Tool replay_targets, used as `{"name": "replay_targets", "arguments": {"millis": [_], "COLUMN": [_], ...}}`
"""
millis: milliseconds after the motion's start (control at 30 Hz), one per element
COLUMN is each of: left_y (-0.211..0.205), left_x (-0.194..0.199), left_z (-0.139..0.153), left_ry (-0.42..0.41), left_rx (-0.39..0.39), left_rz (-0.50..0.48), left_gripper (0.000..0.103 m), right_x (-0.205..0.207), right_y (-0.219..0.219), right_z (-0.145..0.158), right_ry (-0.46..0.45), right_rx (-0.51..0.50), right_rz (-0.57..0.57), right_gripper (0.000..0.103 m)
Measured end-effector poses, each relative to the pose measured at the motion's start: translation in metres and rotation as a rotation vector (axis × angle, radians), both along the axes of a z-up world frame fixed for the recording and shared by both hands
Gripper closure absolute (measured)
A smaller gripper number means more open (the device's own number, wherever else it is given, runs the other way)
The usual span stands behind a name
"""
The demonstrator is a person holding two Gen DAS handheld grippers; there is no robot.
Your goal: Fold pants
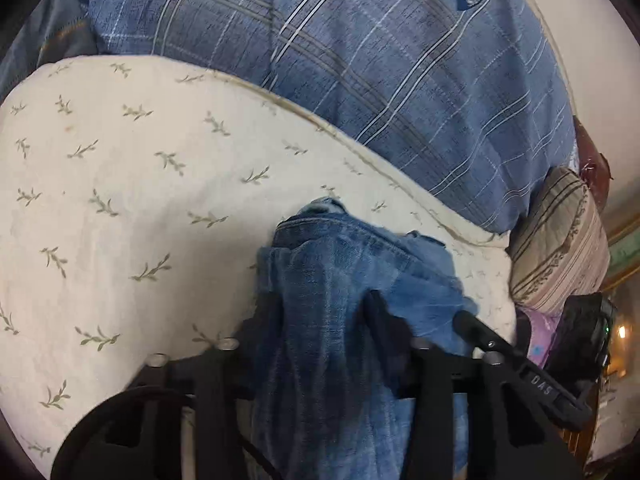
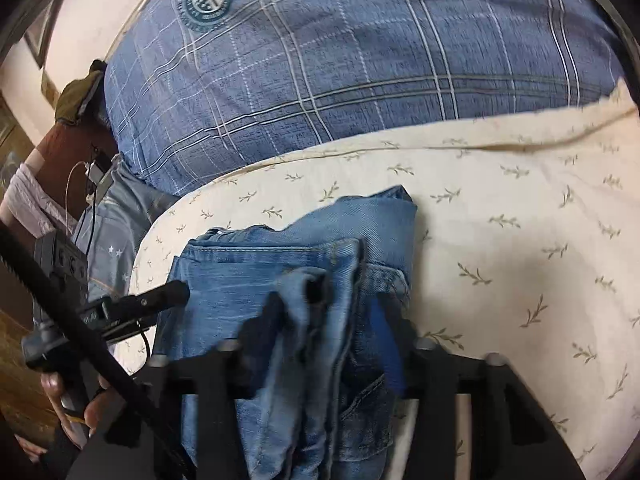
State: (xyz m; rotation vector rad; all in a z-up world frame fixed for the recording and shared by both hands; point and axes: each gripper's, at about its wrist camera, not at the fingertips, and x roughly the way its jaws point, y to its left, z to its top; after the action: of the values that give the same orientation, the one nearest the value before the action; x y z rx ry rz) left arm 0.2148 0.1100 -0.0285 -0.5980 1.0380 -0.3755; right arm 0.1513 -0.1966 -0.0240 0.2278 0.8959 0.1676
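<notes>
Clamped on a bunched fold of blue denim pants point(image 1: 352, 280), the left black two-finger gripper point(image 1: 324, 304) shows cloth pinched between its fingers in the left wrist view; the pants drape over it and run to a seamed edge at 12 o'clock from the tips. Likewise the right black two-finger gripper point(image 2: 328, 308) pinches a rolled edge of the same pants point(image 2: 280, 264), which lie partly folded in layers on a cream bedsheet printed with small green sprigs point(image 2: 520, 240). From the right wrist view, the left gripper's finger pokes in at 9 o'clock, its tip touching the denim's side. Beyond the pants at 12 o'clock a large blue plaid pillow with a round crest point(image 2: 340, 60) rests on the sheet, close to the folded stack. In the left wrist view a striped beige cushion point(image 1: 560, 248) sits at 3 o'clock, just beside the sheet's edge, with a purple cloth point(image 1: 540, 336) below it
</notes>
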Motion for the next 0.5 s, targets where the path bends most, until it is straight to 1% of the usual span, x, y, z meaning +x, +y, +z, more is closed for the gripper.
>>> {"name": "replay_targets", "arguments": {"millis": [33, 67, 100, 133, 167, 200, 233, 267, 300, 333, 367, 400, 433, 467, 500], "left_y": [-0.002, -0.002, -0.002, -0.003, -0.004, -0.004, -0.005, -0.004, -0.003, 0.001, 0.003, 0.006, 0.009, 0.011, 0.012], "left_x": [-0.001, -0.003, -0.005, -0.008, -0.008, -0.008, -0.007, -0.007, -0.008, -0.011, -0.013, -0.015, -0.017, -0.019, -0.020], "left_z": [0.001, 0.003, 0.005, 0.009, 0.010, 0.008, 0.003, 0.001, 0.001, 0.003, 0.008, 0.012, 0.017, 0.020, 0.021], "left_ry": [-0.016, -0.034, -0.055, -0.081, -0.090, -0.088, -0.076, -0.065, -0.057, -0.059, -0.064, -0.073, -0.087, -0.098, -0.099], "left_rx": [0.002, 0.003, 0.002, 0.008, 0.020, 0.029, 0.048, 0.061, 0.064, 0.047, 0.040, 0.040, 0.054, 0.081, 0.106], "left_rz": [-0.009, -0.009, -0.009, -0.012, -0.016, -0.020, -0.021, -0.016, -0.007, 0.007, 0.012, 0.017, 0.031, 0.046, 0.051], "left_gripper": [0.079, 0.081, 0.085, 0.085, 0.085, 0.082, 0.077, 0.073, 0.069, 0.065, 0.062, 0.055, 0.050, 0.049, 0.048], "right_x": [-0.002, -0.003, -0.006, -0.010, -0.011, -0.011, -0.008, -0.005, -0.003, -0.005, -0.009, -0.012, -0.015, -0.019, -0.021], "right_y": [0.004, 0.005, 0.007, 0.007, 0.007, 0.008, 0.006, 0.003, -0.002, -0.005, -0.007, -0.008, -0.010, -0.012, -0.015], "right_z": [0.003, 0.005, 0.007, 0.010, 0.012, 0.011, 0.006, 0.000, -0.007, -0.007, -0.002, 0.003, 0.008, 0.014, 0.015], "right_ry": [-0.002, -0.005, -0.013, -0.030, -0.037, -0.042, -0.030, -0.007, 0.016, 0.012, 0.002, -0.003, -0.020, -0.045, -0.052], "right_rx": [-0.024, -0.030, -0.026, -0.016, -0.016, -0.029, -0.032, -0.026, 0.002, 0.029, 0.049, 0.046, 0.030, 0.014, 0.013], "right_rz": [-0.003, -0.001, 0.001, -0.004, -0.006, -0.006, -0.010, -0.018, -0.027, -0.030, -0.032, -0.033, -0.042, -0.060, -0.071], "right_gripper": [0.078, 0.086, 0.089, 0.089, 0.090, 0.090, 0.089, 0.086, 0.083, 0.080, 0.070, 0.050, 0.037, 0.020, 0.017]}}
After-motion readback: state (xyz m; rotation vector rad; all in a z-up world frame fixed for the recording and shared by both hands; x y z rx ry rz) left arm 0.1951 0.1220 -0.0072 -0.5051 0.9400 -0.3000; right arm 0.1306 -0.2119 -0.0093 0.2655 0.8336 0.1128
